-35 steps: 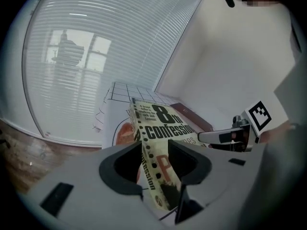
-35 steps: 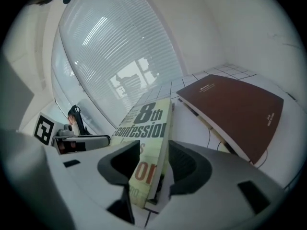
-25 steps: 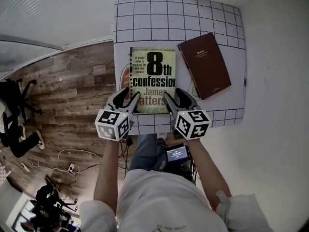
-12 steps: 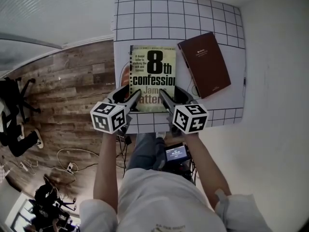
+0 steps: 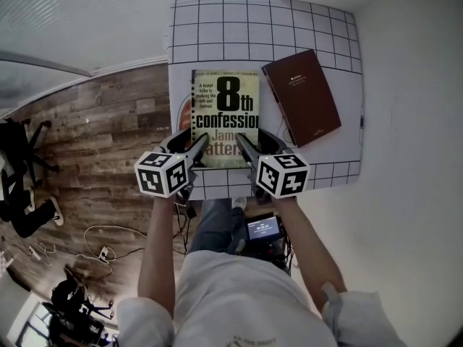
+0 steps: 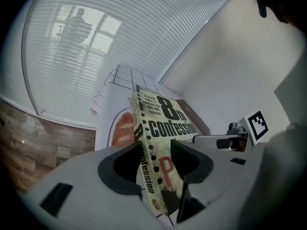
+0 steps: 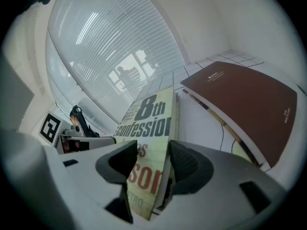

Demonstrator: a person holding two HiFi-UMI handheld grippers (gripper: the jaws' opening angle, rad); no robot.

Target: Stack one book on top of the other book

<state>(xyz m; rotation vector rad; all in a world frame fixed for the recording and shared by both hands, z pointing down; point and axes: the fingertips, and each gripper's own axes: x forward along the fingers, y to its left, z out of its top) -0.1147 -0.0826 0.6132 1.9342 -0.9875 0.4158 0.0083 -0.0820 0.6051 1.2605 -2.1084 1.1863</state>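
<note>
A pale green paperback titled "8th confession" (image 5: 226, 118) lies flat on the white gridded table (image 5: 217, 20). A dark red hardback (image 5: 302, 96) lies to its right at an angle, apart from it. My left gripper (image 5: 189, 142) straddles the paperback's near left corner, and in the left gripper view the spine (image 6: 144, 152) stands between wide jaws (image 6: 158, 150). My right gripper (image 5: 253, 140) straddles the near right corner. Its jaws (image 7: 151, 155) are closing, with the paperback's page edge (image 7: 146, 123) between them. The hardback (image 7: 244, 99) lies just beyond to the right.
The table's left edge drops to a wooden floor (image 5: 108, 121) with loose cables (image 5: 101, 241) and an office chair (image 5: 18, 150). A white wall borders the table's right side. A thin cable (image 5: 286, 132) runs out from under the hardback. A red-orange mark (image 6: 122, 128) lies left of the paperback.
The left gripper has rolled a little and its jaws have spread wider around the paperback's corner. Both grippers stay at the near corners. Neither book has moved on the table.
</note>
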